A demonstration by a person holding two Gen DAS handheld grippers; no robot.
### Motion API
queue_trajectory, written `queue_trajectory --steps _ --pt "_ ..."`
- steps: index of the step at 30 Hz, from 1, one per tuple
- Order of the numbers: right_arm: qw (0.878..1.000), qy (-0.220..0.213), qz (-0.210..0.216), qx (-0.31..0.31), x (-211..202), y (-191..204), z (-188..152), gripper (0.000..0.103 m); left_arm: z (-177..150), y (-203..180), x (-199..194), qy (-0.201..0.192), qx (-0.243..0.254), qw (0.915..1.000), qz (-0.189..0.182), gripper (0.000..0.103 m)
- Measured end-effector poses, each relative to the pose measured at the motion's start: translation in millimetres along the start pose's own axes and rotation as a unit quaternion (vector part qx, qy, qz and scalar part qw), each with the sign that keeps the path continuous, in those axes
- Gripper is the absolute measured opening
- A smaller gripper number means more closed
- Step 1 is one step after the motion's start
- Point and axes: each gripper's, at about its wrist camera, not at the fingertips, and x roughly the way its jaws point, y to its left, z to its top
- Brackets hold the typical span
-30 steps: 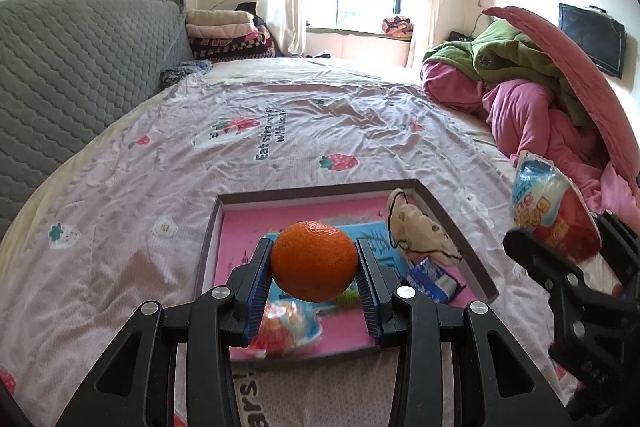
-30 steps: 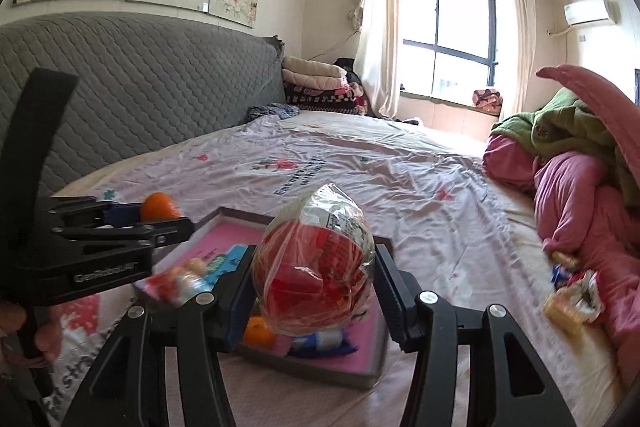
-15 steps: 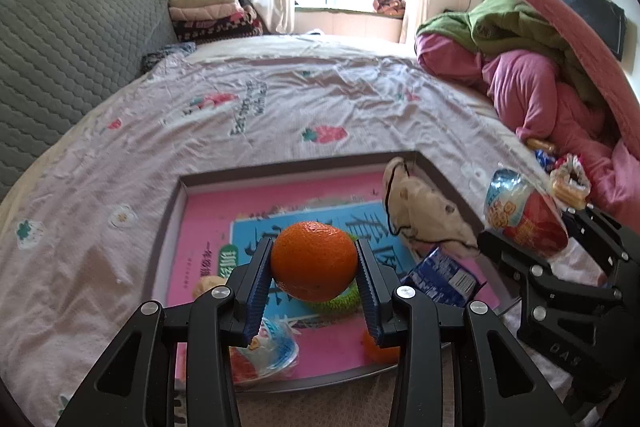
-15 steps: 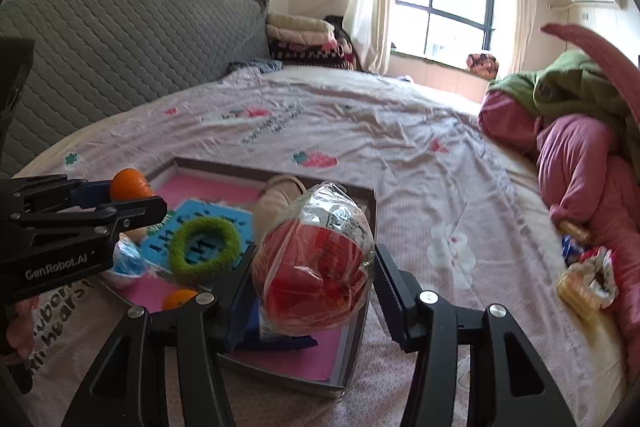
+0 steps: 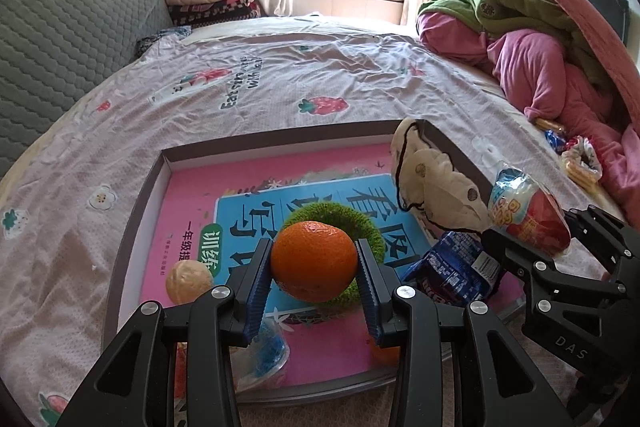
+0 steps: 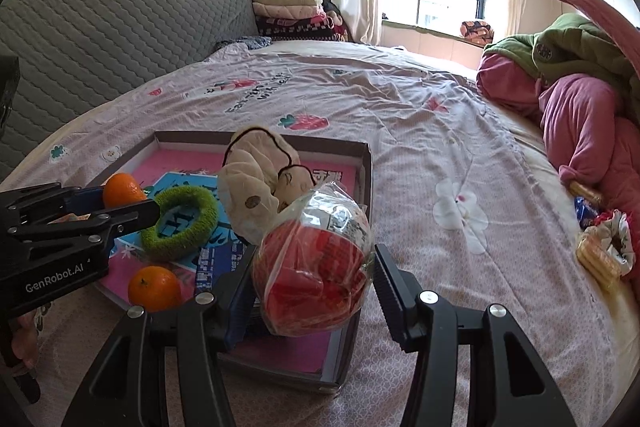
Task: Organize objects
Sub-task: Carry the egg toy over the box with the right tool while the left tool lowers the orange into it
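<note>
The left claw (image 5: pixel 314 269) squeezes an orange (image 5: pixel 314 261), hiding part of the green ring (image 5: pixel 370 227) behind it. The right claw (image 6: pixel 310 271) squeezes a snack bag (image 6: pixel 316 263) over the box (image 6: pixel 366 163) on the bed (image 6: pixel 420 131).

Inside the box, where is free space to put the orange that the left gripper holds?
The pink floor along the box's far wall, behind the green ring, is bare. The near right is crowded: cream cloth, blue packet, second orange.
</note>
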Motion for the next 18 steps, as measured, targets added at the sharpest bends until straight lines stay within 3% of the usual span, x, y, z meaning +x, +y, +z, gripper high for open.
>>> queue_trajectory --steps 13,16,18 --pt "1.000 0.005 -0.003 0.010 1 -2 -2 0.066 -3 0 6 0.011 0.008 0.9999 0.005 0.042" --pt "1.000 -0.002 -0.007 0.009 -4 -2 -1 0.067 -3 2 3 0.007 0.004 1.0000 0.004 0.045" --pt "1.000 -0.008 -0.009 0.007 -7 -2 0 0.067 -1 2 -1 0.002 0.000 1.0000 0.005 0.053"
